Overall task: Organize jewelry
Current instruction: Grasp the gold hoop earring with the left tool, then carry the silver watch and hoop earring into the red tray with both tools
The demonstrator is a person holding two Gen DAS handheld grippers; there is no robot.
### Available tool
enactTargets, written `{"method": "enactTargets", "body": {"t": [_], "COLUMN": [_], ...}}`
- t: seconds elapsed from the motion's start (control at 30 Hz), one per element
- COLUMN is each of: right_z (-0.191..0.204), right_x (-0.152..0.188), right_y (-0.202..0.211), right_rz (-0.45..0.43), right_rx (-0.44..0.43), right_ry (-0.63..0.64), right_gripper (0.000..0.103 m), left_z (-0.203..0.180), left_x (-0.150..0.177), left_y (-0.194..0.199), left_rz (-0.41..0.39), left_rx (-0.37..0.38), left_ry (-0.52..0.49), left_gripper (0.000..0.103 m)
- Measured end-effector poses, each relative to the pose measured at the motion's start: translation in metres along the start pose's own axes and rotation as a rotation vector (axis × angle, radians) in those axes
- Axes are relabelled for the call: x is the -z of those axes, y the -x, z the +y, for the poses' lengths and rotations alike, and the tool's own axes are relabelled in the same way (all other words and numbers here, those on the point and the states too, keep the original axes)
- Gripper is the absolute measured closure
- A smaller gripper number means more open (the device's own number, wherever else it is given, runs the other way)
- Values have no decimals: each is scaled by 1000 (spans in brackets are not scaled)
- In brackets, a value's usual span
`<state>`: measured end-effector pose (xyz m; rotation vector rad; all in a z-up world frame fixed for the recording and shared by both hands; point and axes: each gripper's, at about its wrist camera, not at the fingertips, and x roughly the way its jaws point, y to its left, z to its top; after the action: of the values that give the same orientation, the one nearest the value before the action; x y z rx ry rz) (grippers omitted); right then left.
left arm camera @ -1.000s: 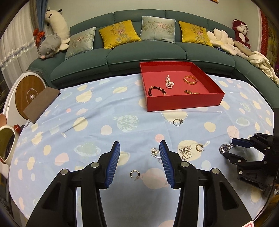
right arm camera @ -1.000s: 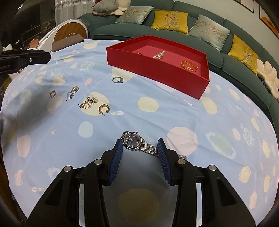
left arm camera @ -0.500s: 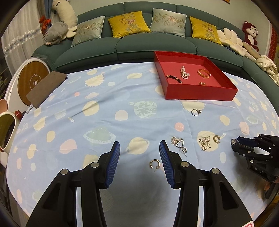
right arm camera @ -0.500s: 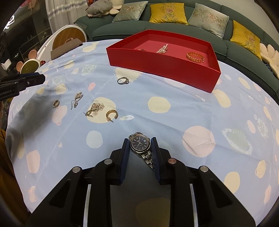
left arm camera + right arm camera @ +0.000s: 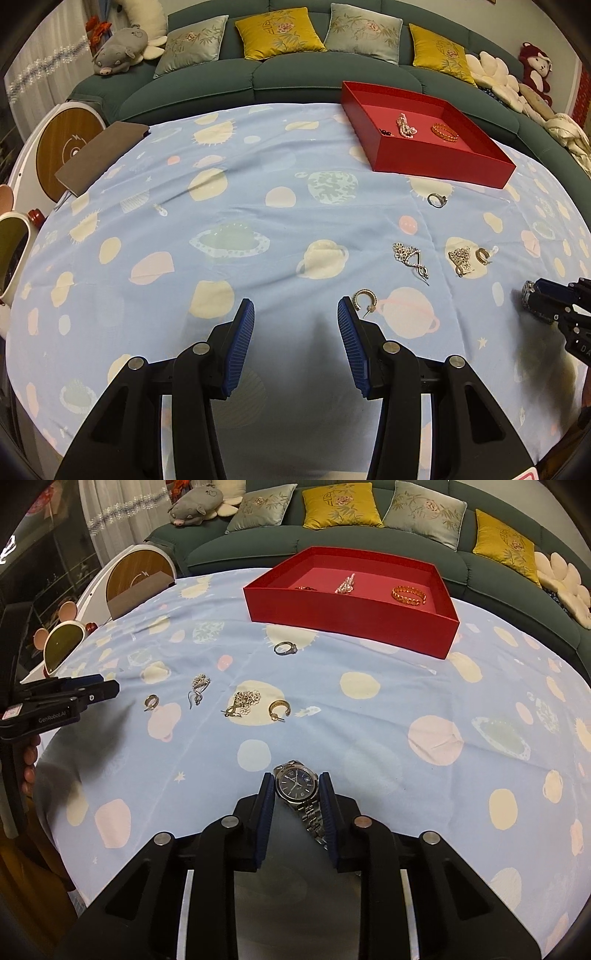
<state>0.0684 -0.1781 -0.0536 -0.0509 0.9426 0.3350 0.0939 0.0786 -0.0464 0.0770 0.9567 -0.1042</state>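
My right gripper is shut on a steel watch with a blue dial, held just above the blue cloth. My left gripper is open and empty, with a gold hoop earring just beyond its right finger. A red tray at the back holds a gold bracelet, a pearl piece and a dark bead bracelet. Loose on the cloth lie a ring, two silver drop earrings and a second gold hoop.
The table carries a blue cloth with planet prints. A brown notebook and a round wooden disc sit at the far left edge. A green sofa with cushions stands behind the table. A small mirror is at the left.
My right gripper closed on the watch and lifted it slightly. My left gripper pulled back and to the left, so the hoop earring now lies beside its right finger.
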Motion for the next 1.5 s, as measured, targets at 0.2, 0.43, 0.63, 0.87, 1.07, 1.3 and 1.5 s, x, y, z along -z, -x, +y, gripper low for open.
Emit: {"method": "enactTargets", "body": {"t": [0.2, 0.43, 0.63, 0.87, 1.07, 1.3, 1.5], "right_z": [1, 5, 0, -2, -2, 0, 6], "right_x": [-3, -3, -1, -1, -1, -6, -23], "right_y": [0, -2, 1, 2, 2, 4, 19], "right_rz": [-2, 4, -4, -4, -7, -16, -70], "right_rx": [0, -5, 3, 3, 3, 3, -7], "right_ry": [-5, 0, -10, -16, -17, -21, -28], "right_gripper": [79, 79, 79, 79, 79, 79, 79], "left_z": [-12, -29, -33, -41, -40, -40, -52], "left_x": [5, 0, 2, 3, 3, -2, -19], "left_y": [0, -21, -36, -36, -36, -33, -18], "left_rz": [-11, -7, -19, -45, -50, -40, -73], "left_rx": [46, 94, 44, 49, 50, 63, 77], "left_ry": [-29, -12, -35, -70, -76, -47, -42], "left_gripper": [55, 55, 55, 74, 88, 88, 88]}}
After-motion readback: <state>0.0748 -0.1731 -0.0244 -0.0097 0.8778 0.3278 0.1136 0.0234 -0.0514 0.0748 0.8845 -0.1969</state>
